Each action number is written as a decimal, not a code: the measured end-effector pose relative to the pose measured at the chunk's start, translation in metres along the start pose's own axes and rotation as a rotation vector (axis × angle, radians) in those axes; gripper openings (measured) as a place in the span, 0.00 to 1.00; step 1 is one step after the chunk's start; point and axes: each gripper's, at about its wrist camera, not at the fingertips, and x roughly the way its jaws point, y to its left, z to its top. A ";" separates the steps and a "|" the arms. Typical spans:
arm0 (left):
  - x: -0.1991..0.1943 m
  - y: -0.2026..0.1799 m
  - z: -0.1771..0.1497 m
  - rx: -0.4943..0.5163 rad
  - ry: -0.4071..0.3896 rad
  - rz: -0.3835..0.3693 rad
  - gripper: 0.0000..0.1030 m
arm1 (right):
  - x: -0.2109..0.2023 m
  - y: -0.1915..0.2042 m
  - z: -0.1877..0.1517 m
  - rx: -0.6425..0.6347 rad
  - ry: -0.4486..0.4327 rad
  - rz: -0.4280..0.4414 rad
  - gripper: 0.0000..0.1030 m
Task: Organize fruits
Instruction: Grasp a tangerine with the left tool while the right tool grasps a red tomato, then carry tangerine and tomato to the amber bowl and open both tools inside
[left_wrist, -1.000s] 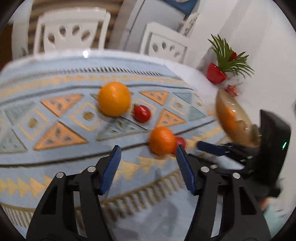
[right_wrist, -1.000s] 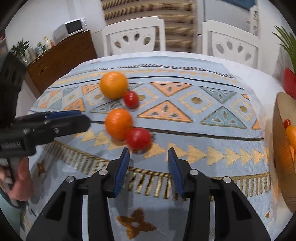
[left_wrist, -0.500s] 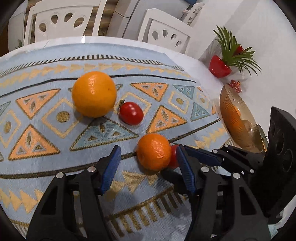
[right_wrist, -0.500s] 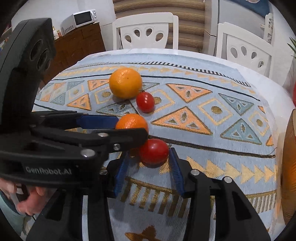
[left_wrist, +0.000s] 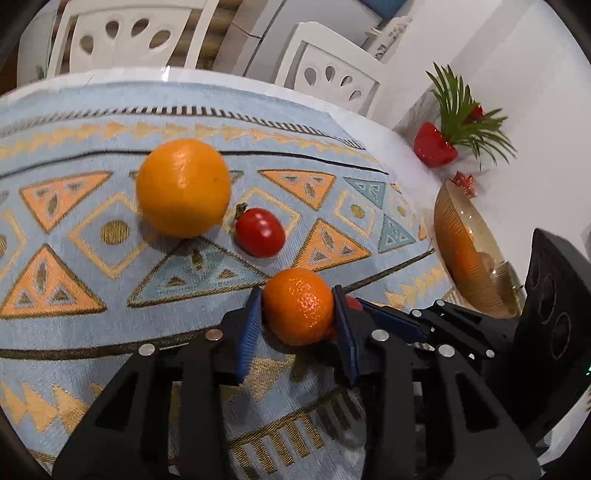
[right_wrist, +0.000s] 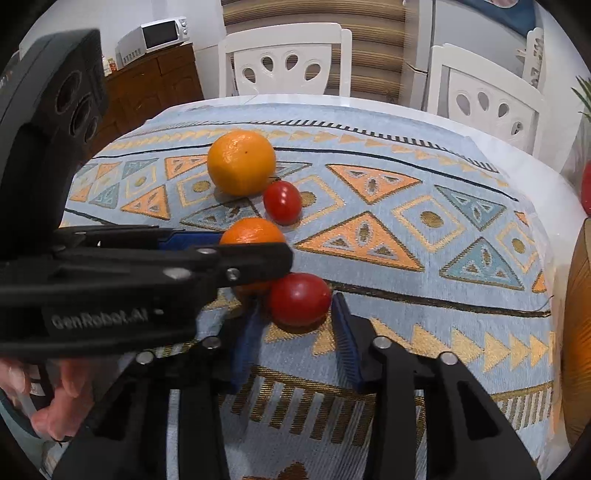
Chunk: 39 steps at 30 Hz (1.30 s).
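My left gripper (left_wrist: 297, 308) is shut on a small mandarin (left_wrist: 298, 305) resting on the patterned cloth; its blue pads press both sides. The mandarin also shows in the right wrist view (right_wrist: 253, 234), half hidden by the left gripper's body. My right gripper (right_wrist: 299, 314) is open with its pads on either side of a red tomato (right_wrist: 299, 298), not touching it. A large orange (left_wrist: 183, 186) and a second tomato (left_wrist: 260, 232) lie farther back; both show in the right wrist view too, orange (right_wrist: 241, 162) and tomato (right_wrist: 282, 202).
An amber glass bowl (left_wrist: 465, 254) with fruit inside stands at the table's right edge, near a red vase with a green plant (left_wrist: 434, 149). Two white chairs (right_wrist: 286, 66) stand behind the table. A wooden sideboard with a microwave (right_wrist: 159, 35) is at back left.
My left gripper moved forward and closed on the mandarin. My right gripper moved forward so its open pads flank the near tomato.
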 end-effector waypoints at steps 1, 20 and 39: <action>0.000 0.002 0.000 -0.007 -0.001 -0.010 0.36 | 0.000 0.001 0.000 -0.002 -0.001 -0.010 0.31; -0.034 -0.030 -0.009 0.075 -0.110 -0.022 0.36 | -0.067 -0.038 -0.033 0.129 -0.058 -0.051 0.31; 0.018 -0.250 0.002 0.341 -0.030 -0.228 0.36 | -0.238 -0.227 -0.080 0.557 -0.164 -0.352 0.31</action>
